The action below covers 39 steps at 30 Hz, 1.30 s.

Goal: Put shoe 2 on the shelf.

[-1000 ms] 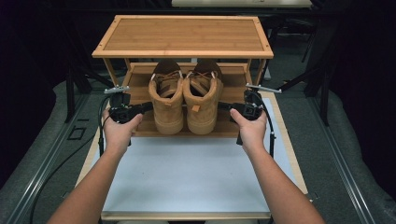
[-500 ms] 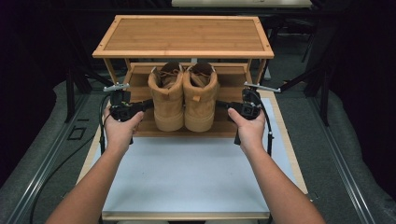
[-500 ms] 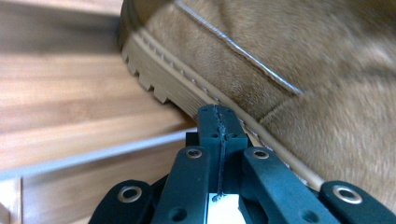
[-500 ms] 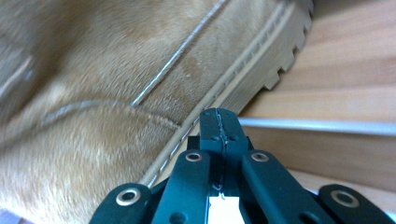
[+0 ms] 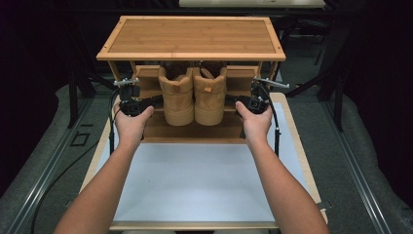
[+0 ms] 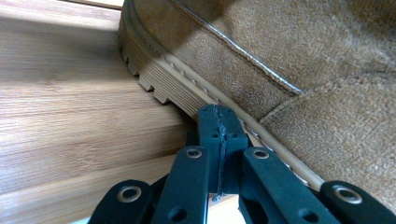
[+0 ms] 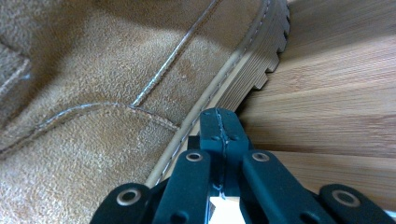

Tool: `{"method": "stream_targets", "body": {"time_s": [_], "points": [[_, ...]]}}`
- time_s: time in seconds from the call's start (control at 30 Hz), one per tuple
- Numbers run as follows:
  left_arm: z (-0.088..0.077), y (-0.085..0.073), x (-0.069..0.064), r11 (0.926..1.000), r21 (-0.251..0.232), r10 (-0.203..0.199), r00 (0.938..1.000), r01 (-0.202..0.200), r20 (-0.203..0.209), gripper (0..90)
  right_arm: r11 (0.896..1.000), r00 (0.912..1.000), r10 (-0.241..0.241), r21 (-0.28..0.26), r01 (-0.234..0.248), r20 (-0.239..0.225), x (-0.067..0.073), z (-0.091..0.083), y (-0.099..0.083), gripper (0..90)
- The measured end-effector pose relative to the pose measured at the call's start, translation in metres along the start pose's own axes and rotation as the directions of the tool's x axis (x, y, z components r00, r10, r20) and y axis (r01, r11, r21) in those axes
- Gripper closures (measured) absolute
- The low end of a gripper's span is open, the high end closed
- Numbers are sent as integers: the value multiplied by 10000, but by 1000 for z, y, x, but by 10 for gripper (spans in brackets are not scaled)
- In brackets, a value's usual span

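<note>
With both sets of jaws clenched empty, the left gripper (image 5: 155, 101) and right gripper (image 5: 233, 101) press opposite outer soles of the tan suede boots (image 5: 195, 95). The pair sits squeezed between them, toes pointing into the bamboo shoe rack's lower shelf (image 5: 195, 130), both hands equally near.

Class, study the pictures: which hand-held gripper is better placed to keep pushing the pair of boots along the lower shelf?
Neither: left hand-held gripper and right hand-held gripper, both shut, press opposite sides of the boots symmetrically.
</note>
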<state>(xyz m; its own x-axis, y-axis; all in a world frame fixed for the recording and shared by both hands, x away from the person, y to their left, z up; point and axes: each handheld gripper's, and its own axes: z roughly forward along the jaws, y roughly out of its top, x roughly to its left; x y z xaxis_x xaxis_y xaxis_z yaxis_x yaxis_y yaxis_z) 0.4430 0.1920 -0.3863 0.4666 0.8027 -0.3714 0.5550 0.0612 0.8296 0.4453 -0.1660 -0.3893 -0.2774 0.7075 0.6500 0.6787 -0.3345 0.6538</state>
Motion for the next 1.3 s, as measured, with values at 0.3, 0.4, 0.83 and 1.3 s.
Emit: {"method": "stream_targets", "body": {"time_s": [0.3, 0.4, 0.83, 1.3], "points": [[-26, -16, -16, 9982, 379, 449, 9983, -463, 368, 900, 9942, 9956, -926, 539, 933, -152, 8, -23, -14, 900], [-34, -22, -20, 9970, 470, 588, 9971, -611, 482, 900, 9897, 9936, -1102, 897, 1118, -231, 12, -32, -23, 900], [-28, -18, -21, 9993, 165, 336, 9994, -336, 41, 900, 9958, 9959, -608, 640, 651, -666, 16, -24, -27, 900], [-12, -9, -10, 9999, 68, -76, 10000, 76, 16, 900, 9981, 9972, -493, 328, 512, -560, 12, -4, -16, 900]]}}
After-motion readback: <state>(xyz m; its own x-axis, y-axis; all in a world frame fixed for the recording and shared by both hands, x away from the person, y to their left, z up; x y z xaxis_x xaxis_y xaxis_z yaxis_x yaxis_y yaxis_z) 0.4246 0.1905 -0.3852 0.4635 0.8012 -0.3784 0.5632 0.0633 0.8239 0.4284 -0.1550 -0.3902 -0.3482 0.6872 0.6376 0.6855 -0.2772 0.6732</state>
